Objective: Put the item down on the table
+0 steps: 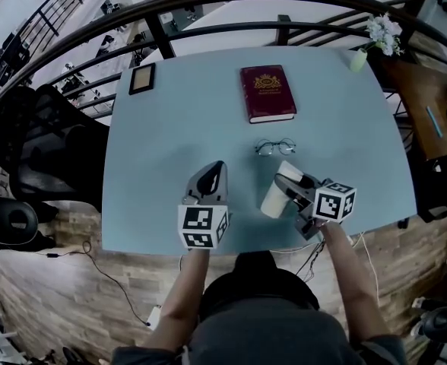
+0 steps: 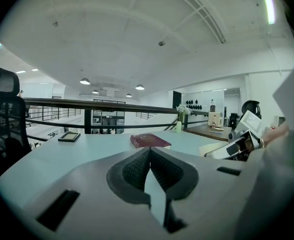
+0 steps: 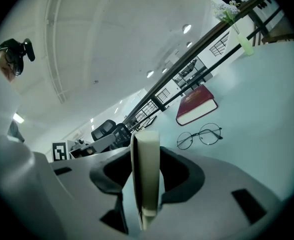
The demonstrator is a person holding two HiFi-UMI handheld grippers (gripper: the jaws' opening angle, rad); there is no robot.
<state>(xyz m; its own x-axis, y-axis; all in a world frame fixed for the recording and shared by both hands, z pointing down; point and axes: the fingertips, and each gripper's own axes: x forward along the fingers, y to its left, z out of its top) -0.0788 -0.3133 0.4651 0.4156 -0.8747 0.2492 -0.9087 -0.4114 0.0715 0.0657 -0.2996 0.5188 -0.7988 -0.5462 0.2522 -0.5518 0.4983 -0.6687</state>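
Observation:
A cream-coloured item [image 1: 275, 194] is pinched between the jaws of my right gripper [image 1: 290, 187], low over the near right part of the pale blue table [image 1: 178, 135]. In the right gripper view the item [image 3: 146, 174] stands as a narrow upright strip between the pads, with the right gripper [image 3: 146, 156] shut on it. My left gripper [image 1: 213, 172] rests beside it to the left, over the table's front edge. Its jaws [image 2: 149, 156] are shut with nothing between them. From the left gripper view the item [image 2: 213, 149] shows at the right.
Round glasses [image 1: 275, 147] lie just beyond the item. A dark red book [image 1: 267, 92] lies further back, a small picture frame [image 1: 141, 78] at the far left, a flower vase [image 1: 359, 58] at the far right corner. A railing runs behind the table.

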